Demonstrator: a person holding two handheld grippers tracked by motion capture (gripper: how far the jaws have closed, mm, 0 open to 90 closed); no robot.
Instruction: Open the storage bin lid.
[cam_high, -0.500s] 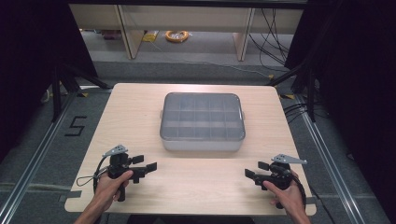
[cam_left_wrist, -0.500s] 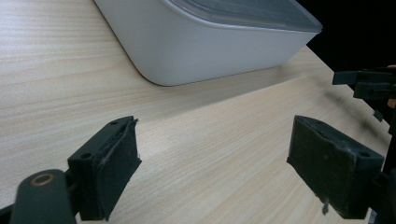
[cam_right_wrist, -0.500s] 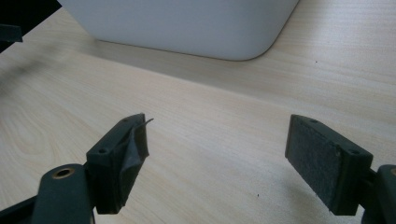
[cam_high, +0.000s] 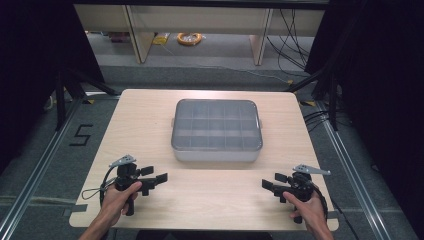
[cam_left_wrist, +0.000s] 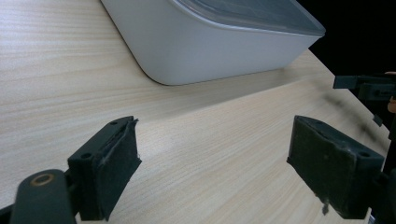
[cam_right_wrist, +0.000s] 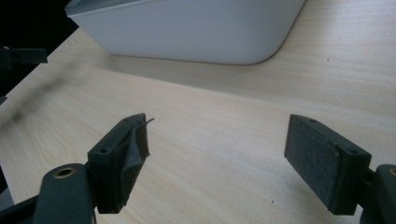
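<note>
left gripper (cam_high: 159, 179): sat near the table's near-left corner, held by the person's left hand (cam_high: 116, 199); jaws stood wide apart with nothing between them, pointed inward toward the table's middle.
right gripper (cam_high: 268, 184): sat near the near-right corner in the right hand (cam_high: 306, 206); jaws likewise spread, empty, pointed inward toward the other gripper.
pads: worn black foam on both; in the right gripper view one pad (cam_right_wrist: 135, 161) looked frayed and peeling at its edge.
box (cam_high: 217, 130): grey compartment box with a see-through lid, lay flat at the table's centre, well apart from both grippers, long side toward the person.
lid (cam_high: 217, 124): was on and looked shut; dividers showed through it, contents too dim to tell.
progress: judged at the very start; box untouched, neither gripper had reached it, nothing lifted or opened.
left to do: likely all of it, approach the box, take hold, then whatever handling follows.
table (cam_high: 150, 120): pale wood-grain top, bare apart from the box, rounded corners, no clutter.
floor (cam_high: 45, 150): grey carpet with metal rails running along both sides of the table, a "5" marked in tape (cam_high: 82, 135) at the left.
far room: dark curtains at both sides, a light wooden shelf unit (cam_high: 200, 20) behind, a coil of orange cable (cam_high: 189, 38) under it, loose black cables (cam_high: 290, 25) at the right.
</note>
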